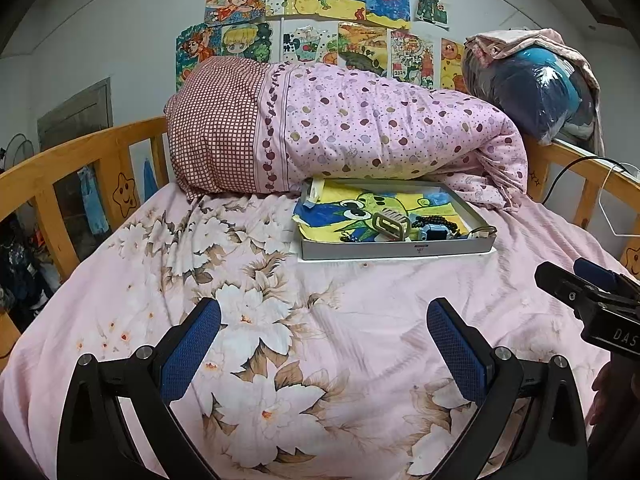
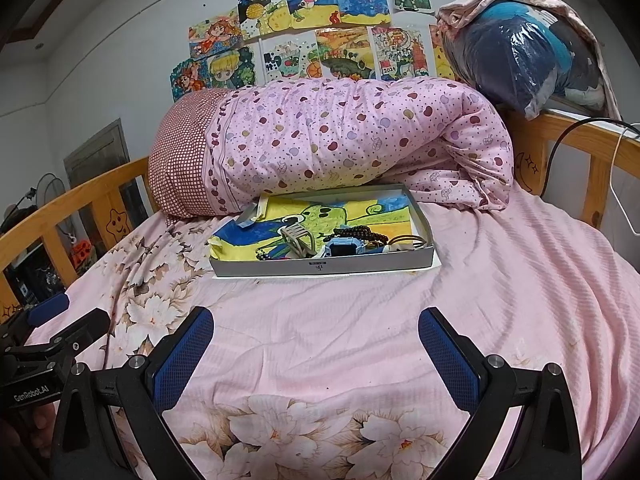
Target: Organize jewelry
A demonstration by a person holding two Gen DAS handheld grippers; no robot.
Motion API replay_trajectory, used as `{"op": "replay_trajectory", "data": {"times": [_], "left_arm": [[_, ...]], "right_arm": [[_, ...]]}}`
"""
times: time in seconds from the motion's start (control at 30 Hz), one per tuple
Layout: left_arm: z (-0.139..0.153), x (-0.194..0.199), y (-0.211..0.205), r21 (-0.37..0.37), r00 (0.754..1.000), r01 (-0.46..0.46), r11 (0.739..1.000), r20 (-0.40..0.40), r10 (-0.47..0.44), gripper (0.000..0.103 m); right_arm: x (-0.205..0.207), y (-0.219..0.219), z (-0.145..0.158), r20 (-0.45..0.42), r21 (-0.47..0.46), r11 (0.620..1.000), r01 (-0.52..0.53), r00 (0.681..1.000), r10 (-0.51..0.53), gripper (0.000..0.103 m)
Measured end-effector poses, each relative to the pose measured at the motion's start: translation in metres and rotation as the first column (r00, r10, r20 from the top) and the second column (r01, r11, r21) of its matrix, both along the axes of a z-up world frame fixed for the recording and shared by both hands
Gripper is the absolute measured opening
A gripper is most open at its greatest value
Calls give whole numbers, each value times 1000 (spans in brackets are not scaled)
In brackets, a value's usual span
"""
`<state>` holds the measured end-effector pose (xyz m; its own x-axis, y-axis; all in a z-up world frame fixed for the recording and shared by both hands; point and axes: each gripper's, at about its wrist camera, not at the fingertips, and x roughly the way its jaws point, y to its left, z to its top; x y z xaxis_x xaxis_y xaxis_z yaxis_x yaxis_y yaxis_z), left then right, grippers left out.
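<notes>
Bedroom, wooden-railed bed; pink floral bedspread covers the whole surface.

Item 1: shallow grey tray, mid-bed, its far edge against the rolled pink quilt. Lined with a coloured drawing; jewelry heaped in the near right corner: beige hair claw, dark bead bracelet, blue watch, thin bangles.

Item 2: left gripper, fingers wide apart, holding nothing, above open bedspread short of the tray.

Item 3: right gripper, fingers likewise spread and empty, just beside the left one.

Clearance: unobstructed cloth between both grippers and the tray's near wall; rails bound both sides.
</notes>
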<state>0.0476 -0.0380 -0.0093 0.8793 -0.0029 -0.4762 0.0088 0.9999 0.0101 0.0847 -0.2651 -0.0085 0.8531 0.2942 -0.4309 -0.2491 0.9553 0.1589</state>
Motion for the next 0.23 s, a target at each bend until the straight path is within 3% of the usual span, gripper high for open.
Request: {"op": "replay_trajectory", "data": {"times": [0.23], "left_arm": [[0, -1, -1, 1, 1000, -2, 1000, -2, 2, 101]], "right_arm": [[1, -1, 1, -1, -1, 1000, 0, 1000, 0, 103]]}}
